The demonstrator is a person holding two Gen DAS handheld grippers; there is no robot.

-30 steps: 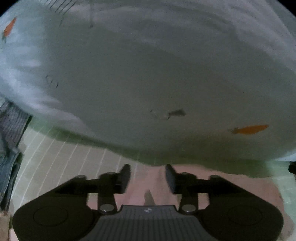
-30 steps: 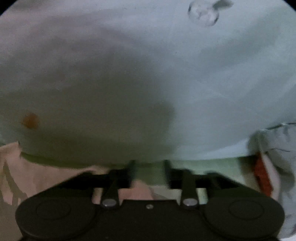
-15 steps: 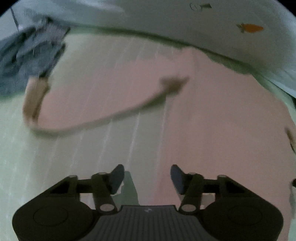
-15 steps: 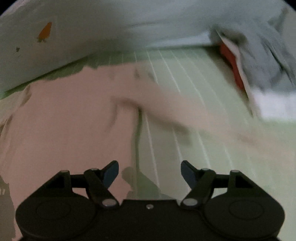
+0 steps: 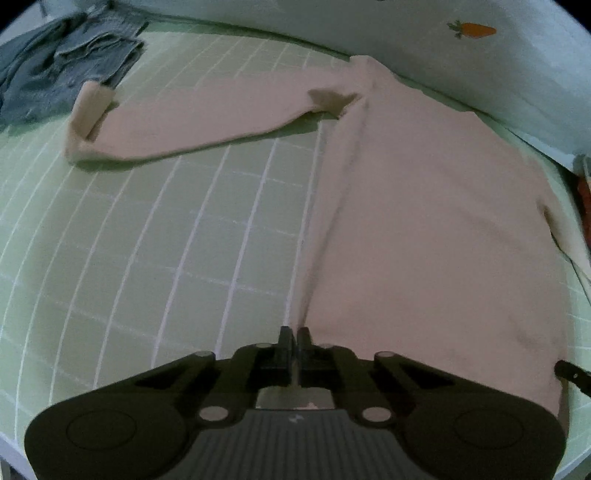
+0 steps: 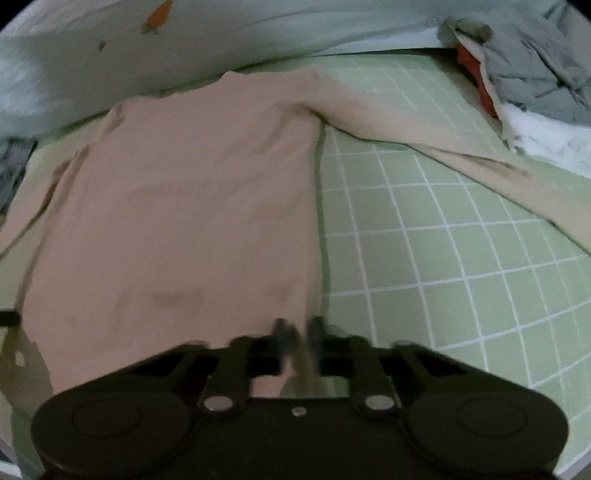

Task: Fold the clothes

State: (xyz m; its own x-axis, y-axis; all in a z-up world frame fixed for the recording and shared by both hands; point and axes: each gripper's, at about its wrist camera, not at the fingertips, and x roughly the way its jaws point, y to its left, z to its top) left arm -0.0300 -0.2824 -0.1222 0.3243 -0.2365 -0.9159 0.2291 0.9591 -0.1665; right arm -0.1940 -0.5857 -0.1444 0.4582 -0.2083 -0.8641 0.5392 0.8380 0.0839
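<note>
A pink long-sleeved shirt (image 5: 424,221) lies flat on a green grid mat (image 5: 147,240), collar at the far side. Its left sleeve (image 5: 192,114) stretches out to the left, cuff folded over. My left gripper (image 5: 294,332) is shut on the shirt's near left hem corner, and a strip of pink cloth shows between its fingers. In the right wrist view the shirt (image 6: 177,206) fills the left half and its other sleeve (image 6: 443,136) runs off to the right. My right gripper (image 6: 299,326), blurred, is shut on the near right hem corner.
Pale blue bedding with a carrot print (image 5: 476,30) borders the mat's far side. Crumpled denim (image 5: 62,62) lies at the far left. A pile of grey, white and red clothes (image 6: 535,66) sits at the far right. Bare mat (image 6: 443,258) flanks the shirt.
Both grippers pulled back from the pale bedding, across the shirt, down to its near hem. Their jaws stood open half a second ago and are now shut on the cloth.
</note>
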